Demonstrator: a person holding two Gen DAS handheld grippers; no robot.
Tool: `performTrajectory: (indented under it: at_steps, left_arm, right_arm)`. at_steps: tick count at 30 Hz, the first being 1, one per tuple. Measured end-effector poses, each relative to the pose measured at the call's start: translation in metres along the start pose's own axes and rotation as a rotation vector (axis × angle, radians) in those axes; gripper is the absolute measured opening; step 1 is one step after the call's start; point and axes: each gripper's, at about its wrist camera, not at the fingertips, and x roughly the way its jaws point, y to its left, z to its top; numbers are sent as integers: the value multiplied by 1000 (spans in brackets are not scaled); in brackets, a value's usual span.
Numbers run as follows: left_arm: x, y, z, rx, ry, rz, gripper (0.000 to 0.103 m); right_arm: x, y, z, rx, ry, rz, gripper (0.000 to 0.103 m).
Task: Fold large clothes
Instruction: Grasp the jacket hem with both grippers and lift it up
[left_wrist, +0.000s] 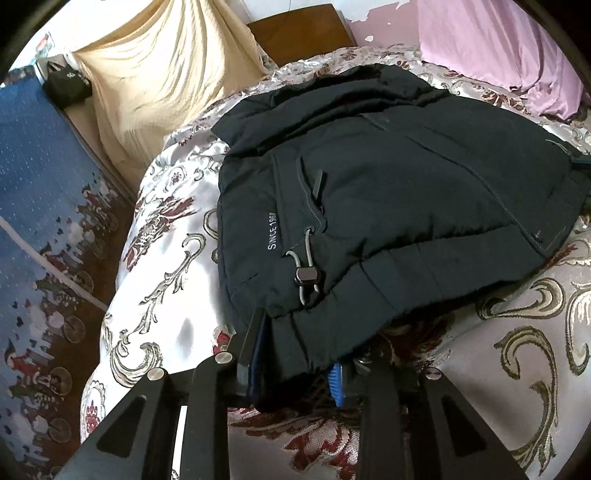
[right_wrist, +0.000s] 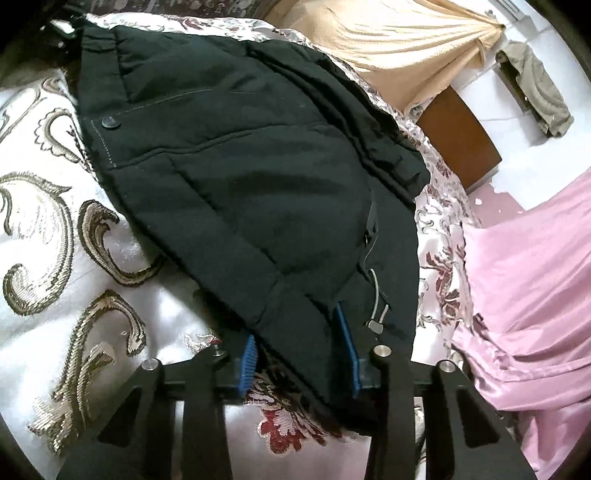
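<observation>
A dark padded jacket (left_wrist: 388, 184) lies folded on the bed, printed "SINCE 1968", with a drawcord toggle (left_wrist: 306, 275) near its hem. My left gripper (left_wrist: 295, 365) is shut on the near hem, with thick fabric bunched between its pads. In the right wrist view the same jacket (right_wrist: 240, 166) stretches away to the upper left. My right gripper (right_wrist: 298, 358) holds the hem edge by another cord toggle (right_wrist: 375, 326). Its blue pads (right_wrist: 249, 362) press the padded cloth from both sides. The pads' inner faces are partly hidden by fabric.
A silky floral bedspread (left_wrist: 166, 258) lies under everything. Pink cloth (right_wrist: 524, 295) is piled at the bed's right side. A beige curtain (left_wrist: 147, 74) and a wooden headboard (left_wrist: 299, 37) stand behind. The bed drops off at the left to a blue patterned floor mat (left_wrist: 37, 166).
</observation>
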Motion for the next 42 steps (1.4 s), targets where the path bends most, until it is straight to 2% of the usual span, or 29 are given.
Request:
performTrajectory:
  at_steps: [4, 6, 9, 13, 15, 19, 21, 32, 42]
  left_arm:
    - [-5, -1, -1, 1, -27, 5, 23]
    - [-8, -3, -1, 10, -39, 11, 18]
    - [-10, -7, 0, 32, -50, 31, 12]
    - [-15, -11, 2, 44, -63, 46, 10]
    - [-19, -6, 3, 24, -74, 31, 10]
    - [-30, 6, 9, -56, -101, -26, 9]
    - [-31, 9, 11, -95, -102, -43, 9]
    - [-46, 9, 0, -161, -138, -73, 7]
    - [-72, 17, -24, -245, -147, -146, 7]
  right_arm:
    - [0, -3, -3, 31, -7, 30, 20]
    - [0, -3, -4, 39, -13, 40, 17]
    - [1, -4, -6, 47, -15, 58, 14]
    - [0, -8, -8, 65, -27, 72, 11]
    - [-1, -11, -8, 81, -35, 87, 10]
    - [-7, -38, -12, 275, -69, 199, 9]
    - [-7, -45, -16, 341, -85, 220, 9]
    - [-18, -52, -31, 445, -141, 218, 7]
    - [-48, -51, -56, 542, -165, 239, 6]
